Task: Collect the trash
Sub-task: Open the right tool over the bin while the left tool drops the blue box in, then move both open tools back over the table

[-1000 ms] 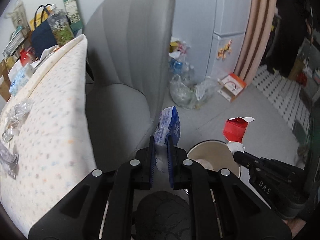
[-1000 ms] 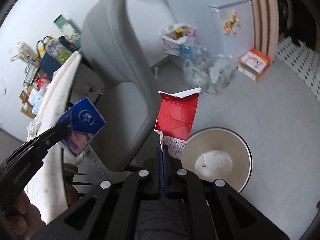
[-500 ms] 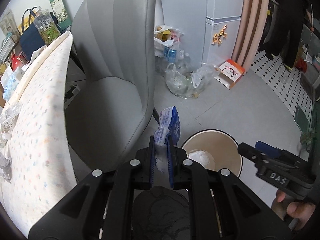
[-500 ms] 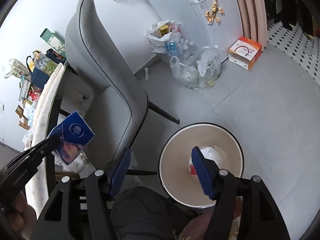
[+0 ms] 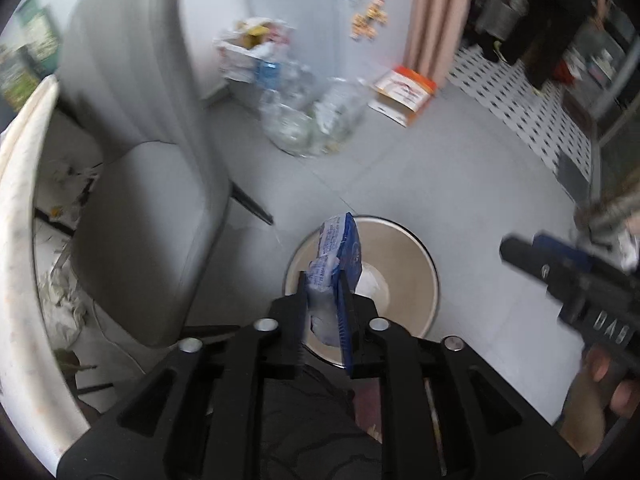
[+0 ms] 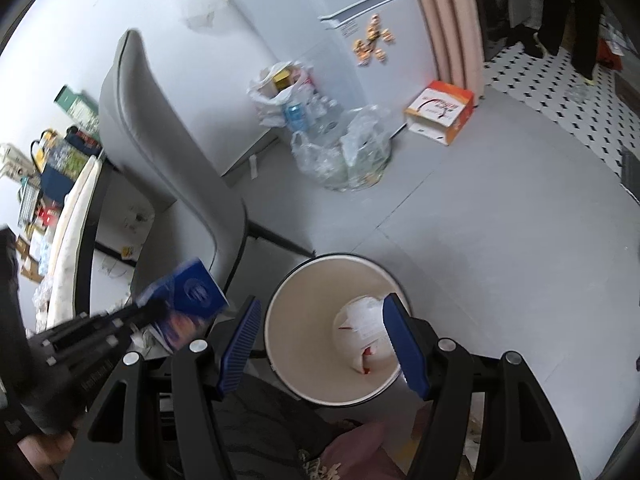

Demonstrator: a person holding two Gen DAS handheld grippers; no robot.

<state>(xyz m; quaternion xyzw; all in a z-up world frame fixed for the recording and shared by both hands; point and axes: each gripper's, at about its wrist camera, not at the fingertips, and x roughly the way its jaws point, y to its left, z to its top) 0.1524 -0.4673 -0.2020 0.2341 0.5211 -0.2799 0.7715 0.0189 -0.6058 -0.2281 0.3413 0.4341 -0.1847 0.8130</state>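
1. The left gripper has its fingers pinching a blue tissue packet, which stands upright between them and sticks out past the tips.
2. In the left wrist view the packet sits in front of the round beige trash bin; the bin stands on the grey floor below the gripper.
3. The right gripper has its fingers spread wide apart with nothing between them, their blue pads framing the bin's opening.
4. Inside the bin lies a crumpled white wrapper with red marks, resting at the bottom.
5. In the right wrist view the blue packet shows at the left, held at the tip of the left gripper, just beside the bin's rim and in front of the chair.
6. A grey padded chair stands to the left of the bin, with a tabletop covered in a pale dotted cloth further left.
7. Against the far wall are clear plastic bags of bottles and an orange-and-white box, well apart from the bin.
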